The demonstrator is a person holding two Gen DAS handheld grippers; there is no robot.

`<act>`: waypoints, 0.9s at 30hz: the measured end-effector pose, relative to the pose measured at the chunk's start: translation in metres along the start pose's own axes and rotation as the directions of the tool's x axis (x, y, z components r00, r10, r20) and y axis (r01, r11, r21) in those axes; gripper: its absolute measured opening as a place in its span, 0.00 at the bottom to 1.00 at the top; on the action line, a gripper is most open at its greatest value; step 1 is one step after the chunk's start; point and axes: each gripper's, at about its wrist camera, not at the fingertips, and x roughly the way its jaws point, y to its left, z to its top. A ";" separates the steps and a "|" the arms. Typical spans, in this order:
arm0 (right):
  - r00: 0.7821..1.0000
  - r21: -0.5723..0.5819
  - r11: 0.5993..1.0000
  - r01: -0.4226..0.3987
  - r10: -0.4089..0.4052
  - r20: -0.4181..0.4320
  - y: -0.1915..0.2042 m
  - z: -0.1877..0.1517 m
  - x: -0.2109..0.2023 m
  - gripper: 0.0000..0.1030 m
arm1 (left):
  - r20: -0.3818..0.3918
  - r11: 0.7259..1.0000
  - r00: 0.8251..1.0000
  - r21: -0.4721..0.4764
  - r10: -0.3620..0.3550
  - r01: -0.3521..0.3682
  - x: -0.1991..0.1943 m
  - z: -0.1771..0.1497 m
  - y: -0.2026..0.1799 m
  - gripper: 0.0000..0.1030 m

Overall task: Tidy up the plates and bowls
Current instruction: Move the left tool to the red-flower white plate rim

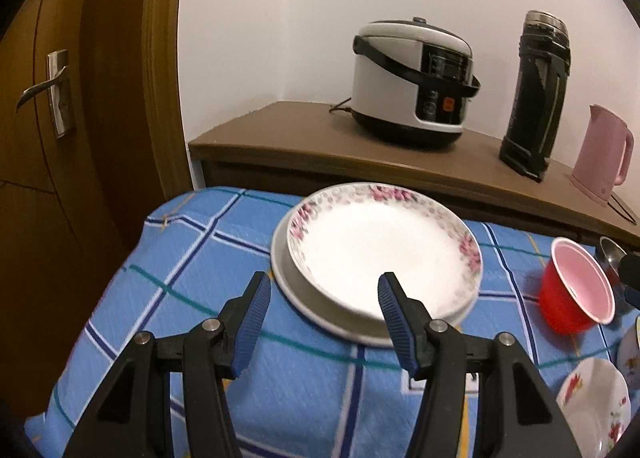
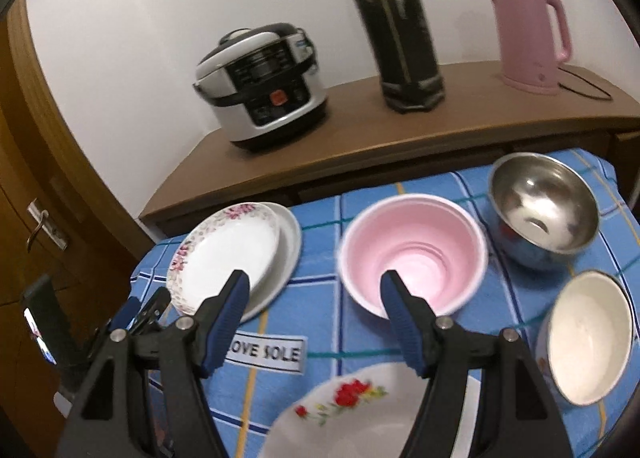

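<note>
Left wrist view shows the left hand-held gripper (image 1: pixel 325 292) released, its blue fingers spread wide and grasping nothing, hovering just short of the flowered plate (image 1: pixel 384 250). That plate sits stacked on a plain white plate (image 1: pixel 320 312) on the desk (image 1: pixel 192 258), which is covered in a blue checked cloth. A red cup (image 1: pixel 576 286) lies tilted to the right of the stack, with a red-flowered plate (image 1: pixel 596 398) nearer the lower right edge.

From the right wrist view, the right hand-held gripper (image 2: pixel 316 282) is also released and empty, above the cloth between the stacked plates and the pink-lined cup. Beyond the cup stand a steel bowl (image 2: pixel 544 210) and a white bowl (image 2: pixel 588 338). On the wooden sideboard (image 2: pixel 360 138) behind are a rice cooker (image 2: pixel 264 86), a black flask (image 2: pixel 400 30) and a pink kettle (image 2: pixel 528 34).
</note>
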 end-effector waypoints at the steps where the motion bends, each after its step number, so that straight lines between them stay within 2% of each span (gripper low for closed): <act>1: 1.000 0.009 1.000 0.003 -0.003 0.006 -0.004 -0.001 -0.003 0.67 | -0.006 1.000 1.000 -0.001 -0.004 0.004 -0.001 -0.002 -0.001 0.57; 7: 1.000 0.048 0.999 0.001 -0.001 0.010 -0.023 -0.008 -0.015 0.67 | -0.029 0.999 0.999 0.014 -0.040 0.041 -0.011 -0.010 -0.013 0.57; 14: 0.996 0.022 0.999 0.023 -0.025 0.082 -0.039 -0.019 -0.046 0.67 | -0.054 0.995 0.995 0.046 -0.085 0.087 -0.026 -0.021 -0.033 0.57; 22: 0.994 -0.013 0.999 0.050 -0.049 0.101 -0.055 -0.032 -0.066 0.67 | -0.068 0.989 0.994 0.111 -0.087 0.094 -0.043 -0.027 -0.058 0.57; 27: 0.993 0.011 0.998 0.062 -0.063 0.099 -0.073 -0.040 -0.073 0.67 | -0.073 0.986 0.994 0.139 -0.081 0.090 -0.050 -0.029 -0.068 0.57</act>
